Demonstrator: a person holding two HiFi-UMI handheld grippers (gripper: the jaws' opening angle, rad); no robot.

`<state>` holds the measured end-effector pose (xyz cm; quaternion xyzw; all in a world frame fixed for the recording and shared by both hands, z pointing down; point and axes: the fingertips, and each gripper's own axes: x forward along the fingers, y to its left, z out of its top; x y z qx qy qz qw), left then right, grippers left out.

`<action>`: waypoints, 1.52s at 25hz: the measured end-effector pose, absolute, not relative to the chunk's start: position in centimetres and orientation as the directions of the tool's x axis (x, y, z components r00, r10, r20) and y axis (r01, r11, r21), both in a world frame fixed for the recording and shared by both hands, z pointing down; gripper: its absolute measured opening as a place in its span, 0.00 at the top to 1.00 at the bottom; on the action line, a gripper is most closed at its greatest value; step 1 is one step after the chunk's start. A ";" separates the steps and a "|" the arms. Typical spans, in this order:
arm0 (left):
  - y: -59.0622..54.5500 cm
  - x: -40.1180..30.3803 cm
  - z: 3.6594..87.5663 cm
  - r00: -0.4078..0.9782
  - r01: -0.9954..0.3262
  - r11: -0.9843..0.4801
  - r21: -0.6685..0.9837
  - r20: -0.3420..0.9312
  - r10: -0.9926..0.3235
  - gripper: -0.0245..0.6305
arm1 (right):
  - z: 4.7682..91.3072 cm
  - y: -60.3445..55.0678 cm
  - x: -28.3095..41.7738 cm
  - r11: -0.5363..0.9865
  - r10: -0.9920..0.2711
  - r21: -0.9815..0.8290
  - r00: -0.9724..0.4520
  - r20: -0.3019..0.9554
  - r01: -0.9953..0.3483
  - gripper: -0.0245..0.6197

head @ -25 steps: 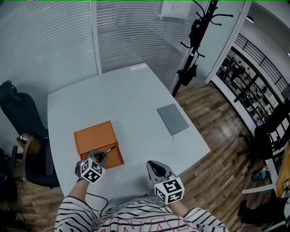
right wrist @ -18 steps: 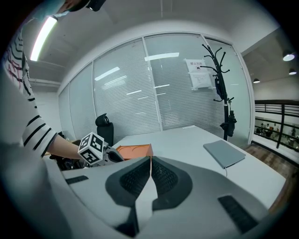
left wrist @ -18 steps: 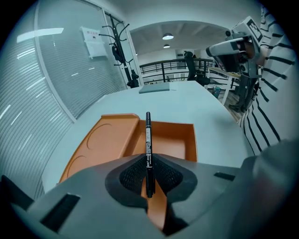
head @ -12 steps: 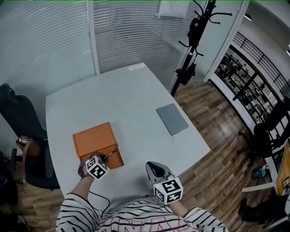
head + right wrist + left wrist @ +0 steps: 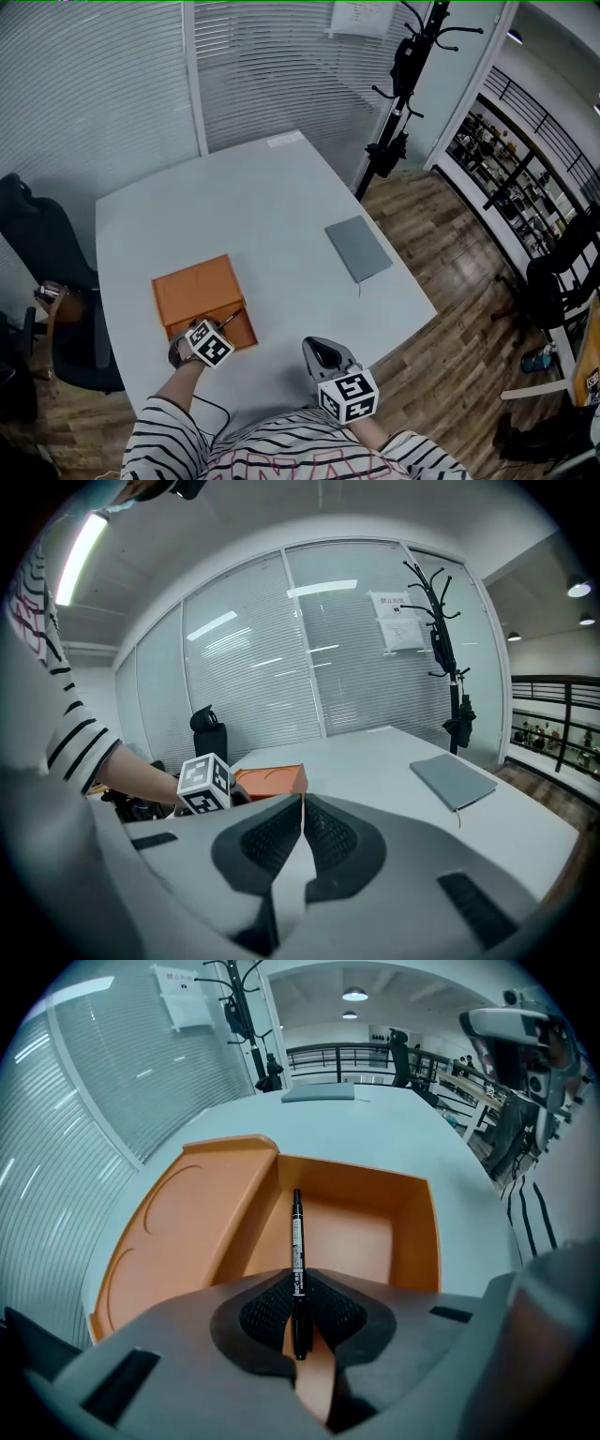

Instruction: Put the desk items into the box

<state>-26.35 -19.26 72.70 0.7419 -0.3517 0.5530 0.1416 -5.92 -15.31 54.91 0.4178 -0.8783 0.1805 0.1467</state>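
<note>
Orange cardboard makes up the box [image 5: 200, 298], which is set on the near left part of a pale grey table [image 5: 262, 197]. In the left gripper view the box [image 5: 412, 1241] is seen as an open compartment with upright walls, with a flat orange panel [image 5: 187, 1213] joined along its left side. A black marker pen [image 5: 297, 1251] is pinched between the pads of the left gripper [image 5: 298, 1302], whose jaws are pressed onto the pen's lower barrel. The pen is held lengthwise along the jaws and reaches out above the compartment, its far end seen against the compartment's back wall. Whether the pen touches the box floor cannot be told. From the head view the left gripper [image 5: 223, 325] is found at the box's near right corner, with the pen [image 5: 232, 316] slanting over that corner.

The right gripper [image 5: 319, 348] is held low over the table's near edge, well apart from the box. Its jaws are seen pressed together in the right gripper view, with nothing between the pads [image 5: 319, 834].

A grey notebook [image 5: 358, 247] is laid near the table's right edge, well apart from the box. A black office chair [image 5: 37, 253] is placed to the left of the table, and a black coat stand [image 5: 398, 84] is seen beyond the table's far right corner, in front of blind-covered glass walls.
</note>
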 end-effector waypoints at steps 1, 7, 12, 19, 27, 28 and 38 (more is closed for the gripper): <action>-19.3 -26.4 72.9 0.136 -0.682 -0.709 -0.179 0.922 -0.363 0.88 | 55.0 -15.3 -6.0 0.587 -0.678 -0.196 -0.610 0.410 -0.785 0.92; -19.4 -26.5 73.1 0.134 -0.697 -0.697 -0.167 0.925 -0.356 0.88 | 54.9 -15.4 -6.2 0.594 -0.673 -0.197 -0.616 0.409 -0.780 0.92; -19.4 -26.6 73.1 0.127 -0.698 -0.693 -0.181 0.921 -0.369 0.88 | 55.0 -15.3 -5.9 0.593 -0.673 -0.200 -0.616 0.408 -0.780 0.92; -19.6 -27.1 72.4 0.115 -0.714 -0.668 -0.210 0.906 -0.408 0.79 | 54.9 -15.1 -5.4 0.590 -0.676 -0.203 -0.616 0.405 -0.781 0.92; -19.3 -26.8 69.6 0.113 -0.740 -0.620 -0.262 0.860 -0.498 0.79 | 54.4 -15.1 -4.8 0.611 -0.663 -0.206 -0.637 0.394 -0.764 0.92; -19.2 -26.8 69.2 0.112 -0.746 -0.610 -0.269 0.851 -0.513 0.79 | 54.3 -15.2 -4.7 0.615 -0.660 -0.207 -0.641 0.392 -0.761 0.92; -18.1 -26.7 63.8 0.090 -0.819 -0.474 -0.325 0.742 -0.664 0.81 | 54.0 -15.1 -5.0 0.665 -0.615 -0.221 -0.691 0.380 -0.713 0.92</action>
